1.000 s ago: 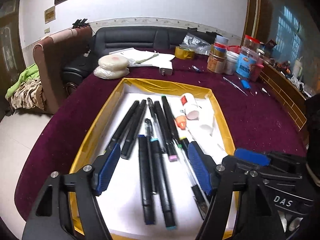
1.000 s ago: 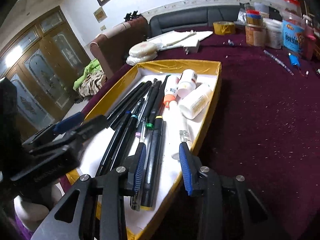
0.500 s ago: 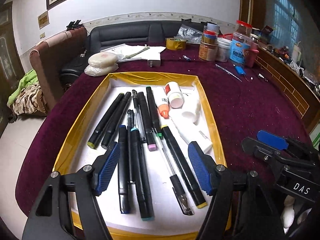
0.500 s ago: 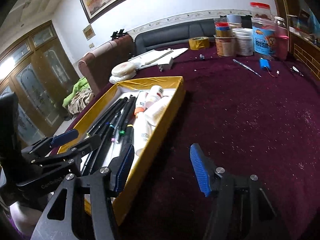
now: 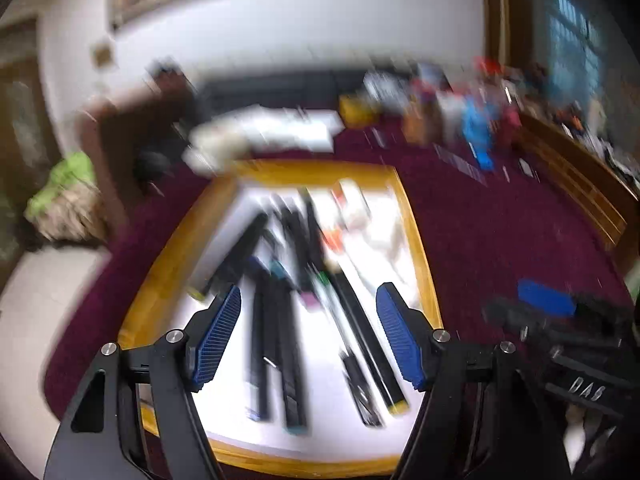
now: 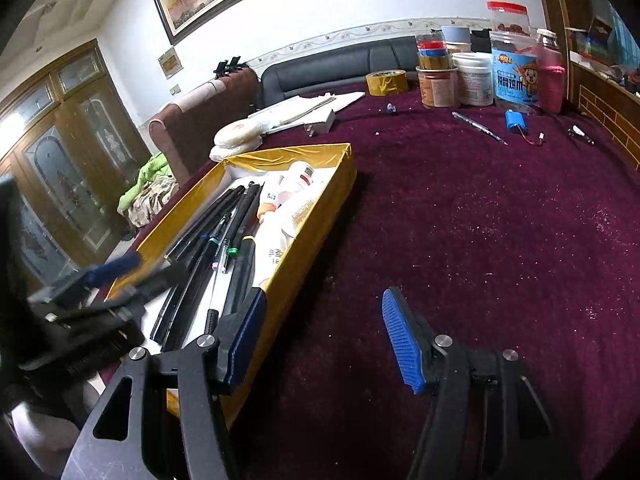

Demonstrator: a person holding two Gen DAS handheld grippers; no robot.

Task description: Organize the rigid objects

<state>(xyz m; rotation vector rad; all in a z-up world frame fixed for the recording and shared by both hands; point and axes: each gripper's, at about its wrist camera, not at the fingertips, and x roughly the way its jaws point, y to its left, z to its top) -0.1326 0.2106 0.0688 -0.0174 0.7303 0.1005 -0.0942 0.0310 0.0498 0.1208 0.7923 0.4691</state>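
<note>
Left gripper [image 5: 308,336] is the one sitting right over the gold-rimmed tray [image 5: 416,240], jaws wide apart with nothing between the pads — the black pens [image 5: 280,320] lie straight ahead of and under it, long axes running away from the fingers, so I'd guess it would have to roll or come in from the side to pinch one across its barrel. Right gripper [image 6: 322,340] is off to the tray's right over bare maroon tablecloth [image 6: 500,240], jaws opening and empty, with the pens [image 6: 216,252] up and to its left, so the left hand looks nearer for the next pick.
</note>
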